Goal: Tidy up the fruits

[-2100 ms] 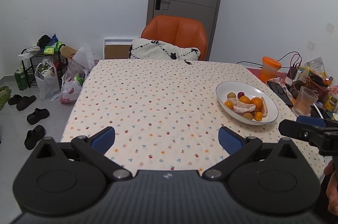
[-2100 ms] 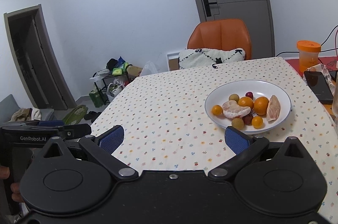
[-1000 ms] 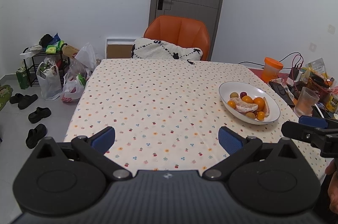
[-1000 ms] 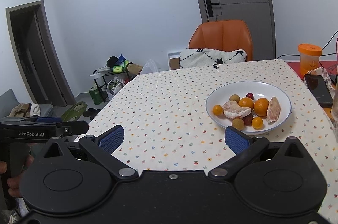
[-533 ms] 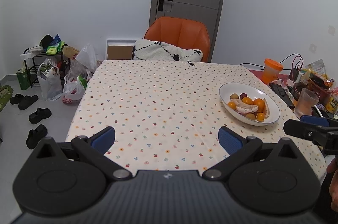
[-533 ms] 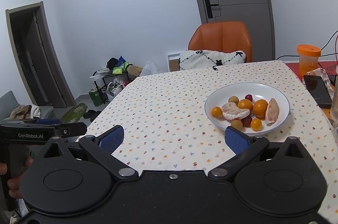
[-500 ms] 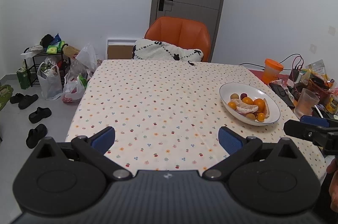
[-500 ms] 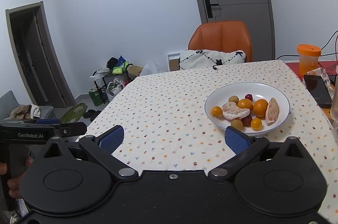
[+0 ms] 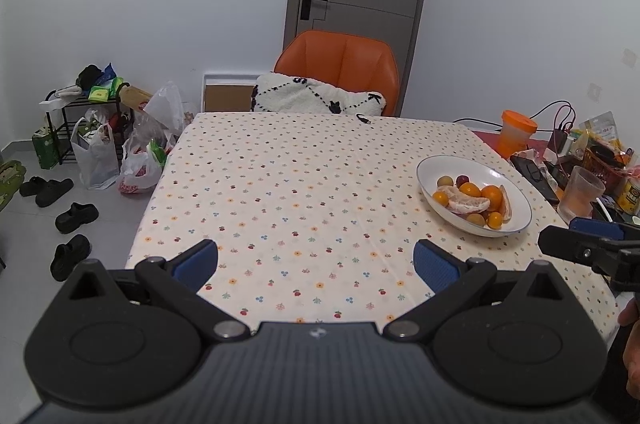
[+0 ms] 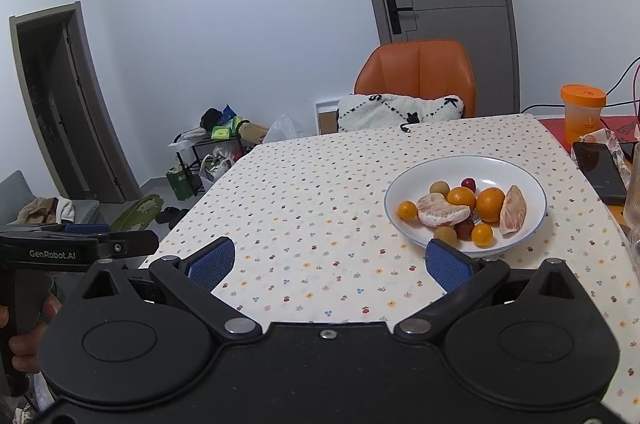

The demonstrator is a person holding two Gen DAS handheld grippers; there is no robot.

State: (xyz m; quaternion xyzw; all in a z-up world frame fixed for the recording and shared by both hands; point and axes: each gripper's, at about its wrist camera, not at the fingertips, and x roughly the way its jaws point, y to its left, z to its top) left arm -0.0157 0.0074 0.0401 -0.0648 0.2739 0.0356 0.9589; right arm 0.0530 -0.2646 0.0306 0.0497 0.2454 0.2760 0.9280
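White china, that bowl [image 10: 516,168], sitting on the right side of the flowered tablecloth [image 9: 288,184], and every piece of fruit is piled inside it: small oranges [image 10: 490,203], two peeled citrus pieces [image 10: 440,210], a couple of pale green rounds [image 10: 439,188], a dark red one [image 10: 467,183] at the far side. The right gripper [image 10: 332,260] hangs over the near edge of the table with its blue pads spread wide, nothing between them, and the near rim of the bowl lies just ahead of its right pad. The left gripper [image 9: 316,260] is further left, over bare cloth, equally wide apart and empty. Now, here's where it could slip, I reckon. The fruit is heaped close, pieces touching, so a pad coming down on one small orange may nudge its neighbours and send a round one rolling over the low rim onto the cloth. The peeled pieces look soft; a hard squeeze would likely crush or tear them. The bowl is shallow and loose on the cloth, so a sideways shove could slide it right, toward the phone [image 10: 600,168] and the plastic cup [image 9: 580,194] crowded at that edge. And the two grippers are near each other; if both go for the bowl together, they may knock.
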